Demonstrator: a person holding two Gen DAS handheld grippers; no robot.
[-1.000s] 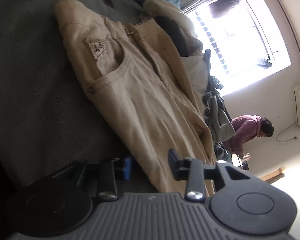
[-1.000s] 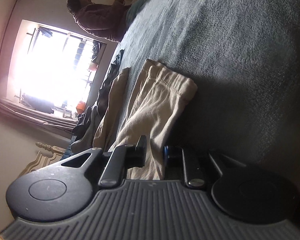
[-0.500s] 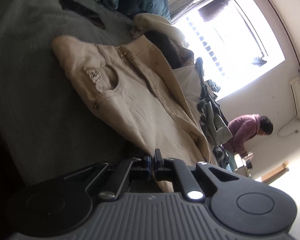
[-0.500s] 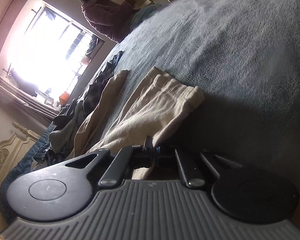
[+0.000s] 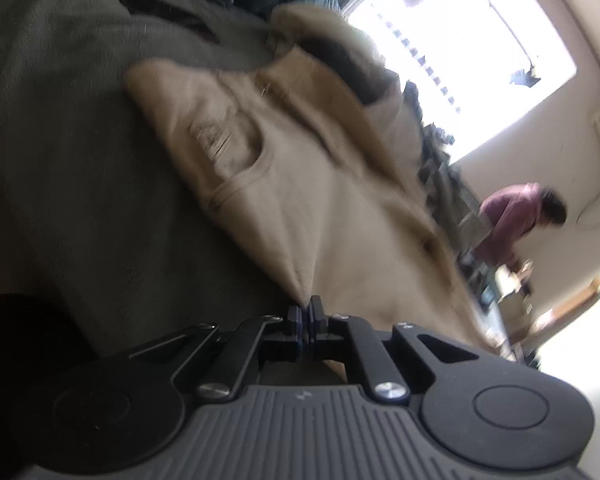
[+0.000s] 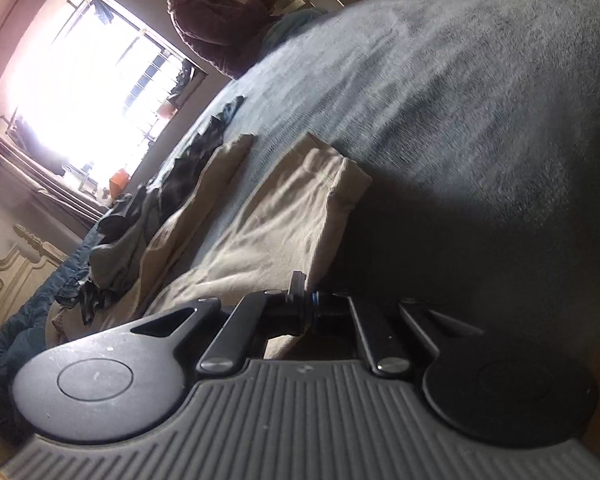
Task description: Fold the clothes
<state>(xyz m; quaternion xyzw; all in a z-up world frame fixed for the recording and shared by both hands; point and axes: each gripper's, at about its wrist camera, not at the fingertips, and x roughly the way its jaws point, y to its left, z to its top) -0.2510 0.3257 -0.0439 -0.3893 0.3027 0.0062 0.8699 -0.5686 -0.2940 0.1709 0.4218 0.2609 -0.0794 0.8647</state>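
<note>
The beige trousers (image 5: 324, 208) lie spread on the bed (image 5: 68, 152), which carries a grey-green cover; in the left wrist view the waist end with a curved front pocket occupies the centre of the frame, and the picture is blurred. The left hand-held gripper (image 5: 306, 312) sits at lower centre of that view with its jaws fully together, pinching a peaked fold of the trouser fabric that rises to a point right at the pads. In the right wrist view the trousers (image 6: 284, 224) run from the lower centre toward the upper middle, one hemmed leg end lying flat at centre and the other leg end further left. The right hand-held gripper (image 6: 306, 304) is at lower centre, jaws closed on the edge of the trouser leg, with the cloth passing between the pads. A heap of dark clothes (image 6: 148, 216) lies left of the trousers along the bed (image 6: 460, 100). Beyond it, a bright barred window (image 6: 84, 92) fills the upper left. A person in a maroon top (image 6: 216, 28) stands at the top centre, at the far edge of the bed. A carved pale headboard (image 6: 8, 280) shows at the left edge.
</note>
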